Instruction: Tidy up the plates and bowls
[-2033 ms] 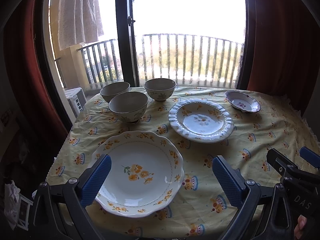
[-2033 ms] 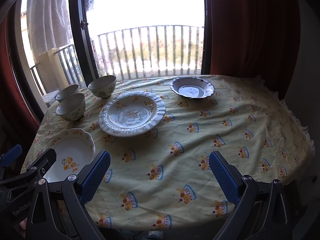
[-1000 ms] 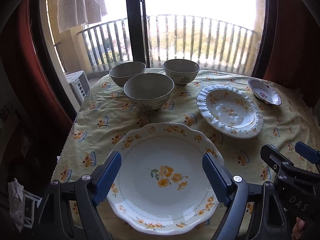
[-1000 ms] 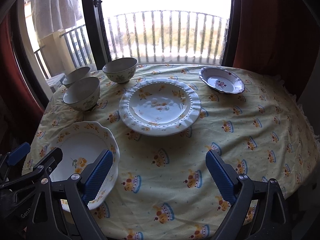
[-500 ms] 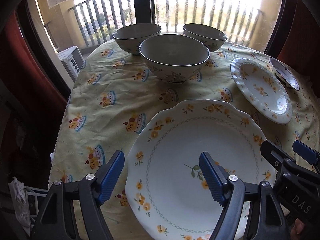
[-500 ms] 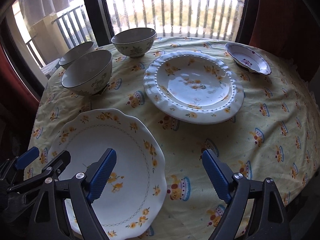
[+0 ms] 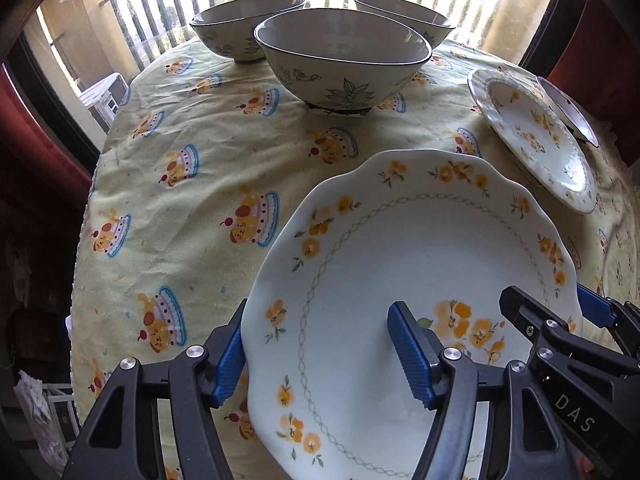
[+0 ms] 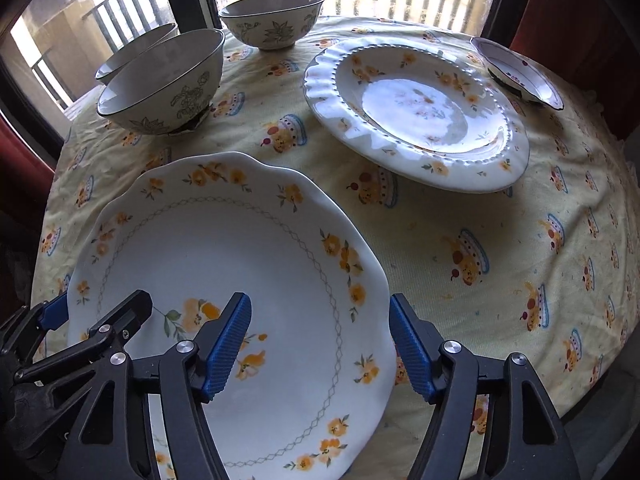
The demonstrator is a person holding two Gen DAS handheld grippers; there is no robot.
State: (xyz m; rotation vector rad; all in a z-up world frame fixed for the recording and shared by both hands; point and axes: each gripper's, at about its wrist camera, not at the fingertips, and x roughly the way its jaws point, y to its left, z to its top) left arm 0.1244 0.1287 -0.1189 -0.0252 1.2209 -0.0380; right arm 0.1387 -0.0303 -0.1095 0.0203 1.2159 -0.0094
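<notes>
While both grippers point down at it, the scalloped white plate (image 7: 420, 264) with orange flowers lies glossy on the crumpled yellow tablecloth (image 7: 192, 184). Beyond it stand three rounded bowls (image 7: 344, 60), a ribbed plate (image 8: 416, 112) and a small dish (image 8: 520, 76). Only the right view shows the ribbed plate whole; the left view crowds it to the edge. The left gripper (image 7: 324, 354) straddles the plate's left rim and the right gripper (image 8: 320, 346) its right rim; both jaws have just been closing, yet their ridged blue pads (image 8: 228, 344) stand spread, not pressing the rim.
</notes>
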